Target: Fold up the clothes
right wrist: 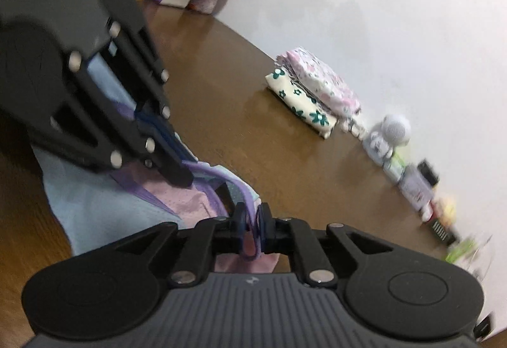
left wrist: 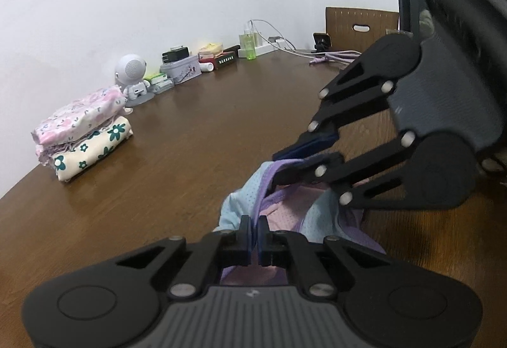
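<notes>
We pinch the garment with both the left gripper and right gripper, ready to fold; folded stack at ten o'clock.

Bare table ahead; folded stack blocks the left.

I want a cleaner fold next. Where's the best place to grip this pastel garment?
Probably the purple trim: it forms a firm banded edge. Both the left gripper and right gripper already pinch it there from the near side, above the table.

Brown wooden table: stack of folded clothes (2 floral pieces visible), speaker figurine, tin box.
</notes>
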{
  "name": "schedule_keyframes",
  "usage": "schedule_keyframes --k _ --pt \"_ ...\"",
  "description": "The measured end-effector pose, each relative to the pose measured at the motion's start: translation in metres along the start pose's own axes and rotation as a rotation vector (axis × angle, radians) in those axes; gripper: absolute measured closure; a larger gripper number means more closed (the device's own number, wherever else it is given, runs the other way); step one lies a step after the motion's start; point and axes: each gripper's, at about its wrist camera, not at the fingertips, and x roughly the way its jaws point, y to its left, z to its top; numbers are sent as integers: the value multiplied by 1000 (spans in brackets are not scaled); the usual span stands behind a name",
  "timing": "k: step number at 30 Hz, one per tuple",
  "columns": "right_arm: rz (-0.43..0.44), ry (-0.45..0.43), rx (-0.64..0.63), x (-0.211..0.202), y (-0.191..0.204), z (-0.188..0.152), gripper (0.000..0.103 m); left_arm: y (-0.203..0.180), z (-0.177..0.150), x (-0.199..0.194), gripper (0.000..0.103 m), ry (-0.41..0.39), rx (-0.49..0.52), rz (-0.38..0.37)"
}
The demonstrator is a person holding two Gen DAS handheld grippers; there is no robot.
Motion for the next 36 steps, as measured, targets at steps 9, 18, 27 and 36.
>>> schedule_keyframes --k 9,18,27,36 --pt "30 2 175 -12 -16 -6 94 -3 -3 0 92 0 3 -11" --pt "-18 52 515 -9 -33 -21 96 24 -1 -24 79 -52 -181 -104" --pt "-38 64 540 -5 -29 -27 96 62 -10 -17 81 -16 -442 -100" --pt "36 -10 709 -40 -55 -31 78 66 -15 -7 81 31 -464 -101"
